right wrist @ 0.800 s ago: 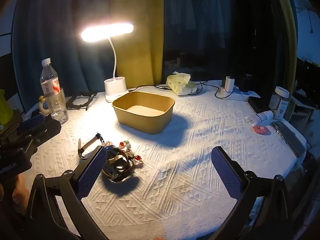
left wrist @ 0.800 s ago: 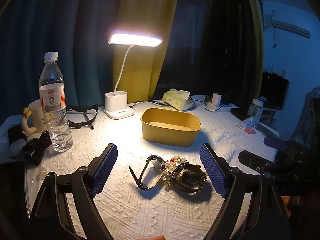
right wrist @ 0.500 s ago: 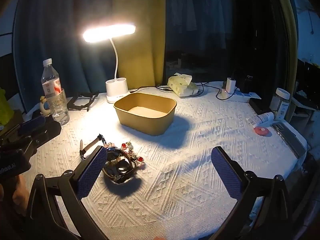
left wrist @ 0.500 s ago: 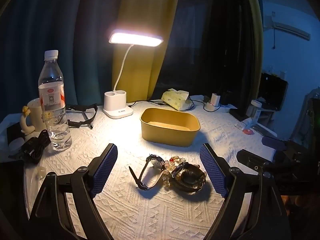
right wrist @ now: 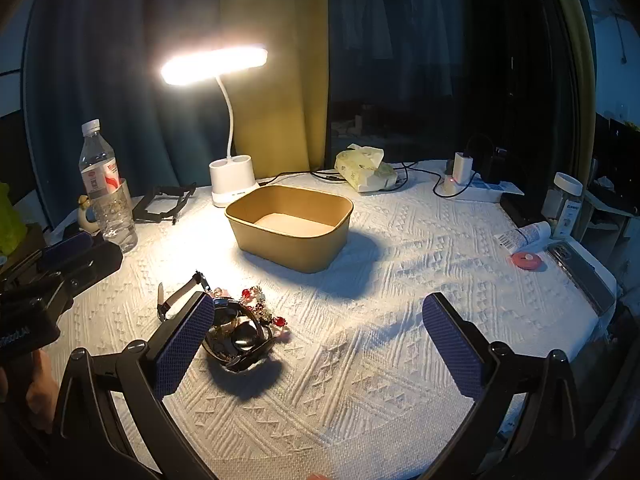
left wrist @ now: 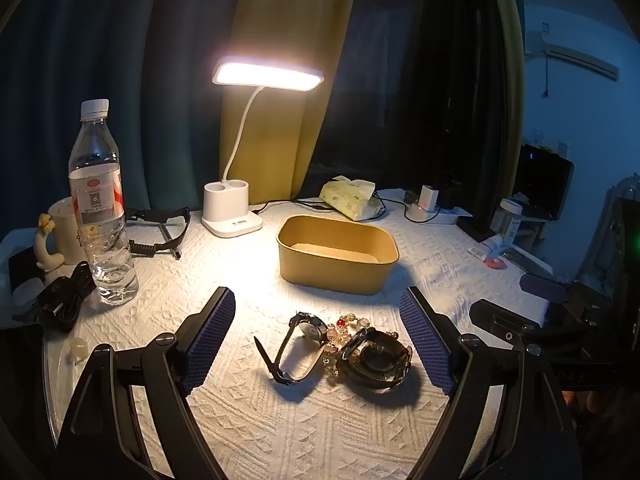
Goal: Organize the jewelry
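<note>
Left wrist view: we hover over the jewelry pile [left wrist: 340,350].
Our left gripper [left wrist: 320,336] and right gripper [right wrist: 320,344] both stand spread, holding nothing; the tan box [left wrist: 338,254] sits beyond.

Seen from the left wrist, two watches [left wrist: 336,350] and beads [left wrist: 344,326] are lying between the fingers [left wrist: 208,332]. The box [left wrist: 338,254] is sitting beyond them, the lamp [left wrist: 232,216] behind it, the bottle [left wrist: 100,208] standing far left.

From the right wrist, the pile is lying by the left finger [right wrist: 184,340].

Watches and a bead bracelet [left wrist: 344,326] heaped before the empty box [left wrist: 338,254].
</note>
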`<state>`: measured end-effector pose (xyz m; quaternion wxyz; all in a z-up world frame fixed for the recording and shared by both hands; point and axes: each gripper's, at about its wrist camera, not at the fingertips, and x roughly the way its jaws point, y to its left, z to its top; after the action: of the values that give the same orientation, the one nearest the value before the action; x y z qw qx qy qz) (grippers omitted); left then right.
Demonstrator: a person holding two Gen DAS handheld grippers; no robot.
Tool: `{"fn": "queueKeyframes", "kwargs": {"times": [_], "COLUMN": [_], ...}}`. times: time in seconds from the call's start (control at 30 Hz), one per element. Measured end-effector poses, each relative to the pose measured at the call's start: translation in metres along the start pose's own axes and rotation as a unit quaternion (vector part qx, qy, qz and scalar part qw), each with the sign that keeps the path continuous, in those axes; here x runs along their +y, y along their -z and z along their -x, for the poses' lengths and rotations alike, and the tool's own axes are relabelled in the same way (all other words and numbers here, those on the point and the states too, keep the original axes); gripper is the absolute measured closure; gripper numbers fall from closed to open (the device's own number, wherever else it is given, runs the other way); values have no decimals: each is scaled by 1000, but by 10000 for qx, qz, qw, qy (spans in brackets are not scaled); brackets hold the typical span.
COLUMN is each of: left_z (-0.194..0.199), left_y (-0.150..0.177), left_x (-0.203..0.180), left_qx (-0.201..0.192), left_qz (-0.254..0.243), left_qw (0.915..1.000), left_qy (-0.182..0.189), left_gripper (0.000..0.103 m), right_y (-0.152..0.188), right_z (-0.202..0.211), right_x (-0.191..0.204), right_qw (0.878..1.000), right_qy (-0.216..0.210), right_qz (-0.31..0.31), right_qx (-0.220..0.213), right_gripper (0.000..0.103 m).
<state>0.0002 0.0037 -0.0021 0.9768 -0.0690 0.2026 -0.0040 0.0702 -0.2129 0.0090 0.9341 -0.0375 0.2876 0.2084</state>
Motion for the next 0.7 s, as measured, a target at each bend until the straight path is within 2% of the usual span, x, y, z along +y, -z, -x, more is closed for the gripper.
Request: {"fn": "queueKeyframes", "kwargs": {"times": [0.7], "left_z": [-1], "left_y": [-1], "left_x": [1], "left_qx": [26], "left_qz": [-13], "left_qw": [10000], "left_qy": [10], "left_gripper": [16], "right_y": [0], "right_z": [-1], "right_x": [0], "right_qw": [10000], "right_qy": [-9], "right_qz": [-27], "right_qx": [1], "right_gripper": [0]}}
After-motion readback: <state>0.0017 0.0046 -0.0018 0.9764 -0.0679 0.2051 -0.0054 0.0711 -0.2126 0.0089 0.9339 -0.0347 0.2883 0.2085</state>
